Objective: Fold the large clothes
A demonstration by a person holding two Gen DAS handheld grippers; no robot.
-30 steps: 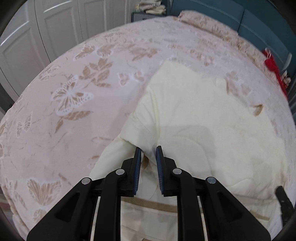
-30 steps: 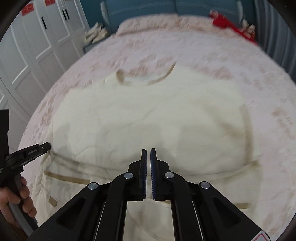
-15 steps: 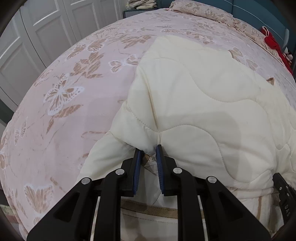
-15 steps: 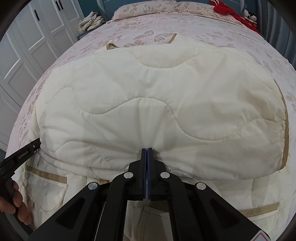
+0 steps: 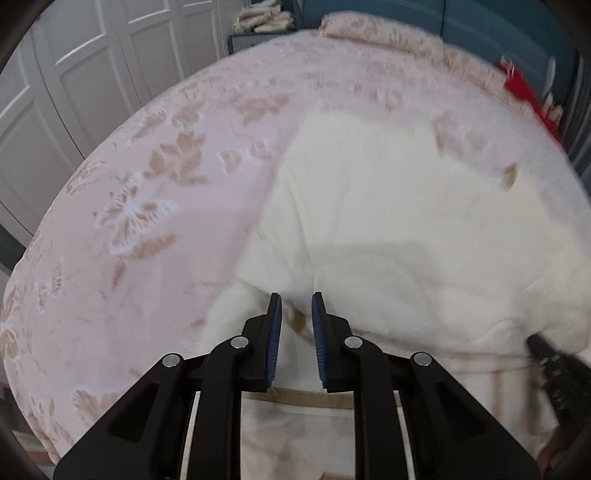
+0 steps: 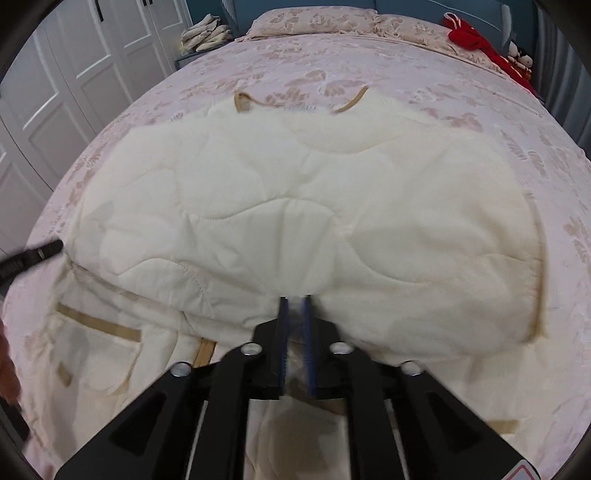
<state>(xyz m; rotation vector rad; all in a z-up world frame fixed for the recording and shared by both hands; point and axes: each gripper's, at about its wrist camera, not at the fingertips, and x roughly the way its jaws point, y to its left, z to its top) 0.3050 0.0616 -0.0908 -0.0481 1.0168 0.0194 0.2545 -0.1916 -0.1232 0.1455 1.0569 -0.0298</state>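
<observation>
The cream quilted jacket (image 6: pixel 295 221) is lying folded across the bed (image 5: pixel 147 221). Left tongs (image 5: pixel 295 306) and right tongs (image 6: pixel 294 306) are standing narrowly parted at the fold edge, gripping nothing, probably releasing it.

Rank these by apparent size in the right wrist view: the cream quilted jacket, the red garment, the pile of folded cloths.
1. cream quilted jacket, far the largest.
2. red garment and pile of folded cloths look alike; both lie far off, so no ranking.
</observation>
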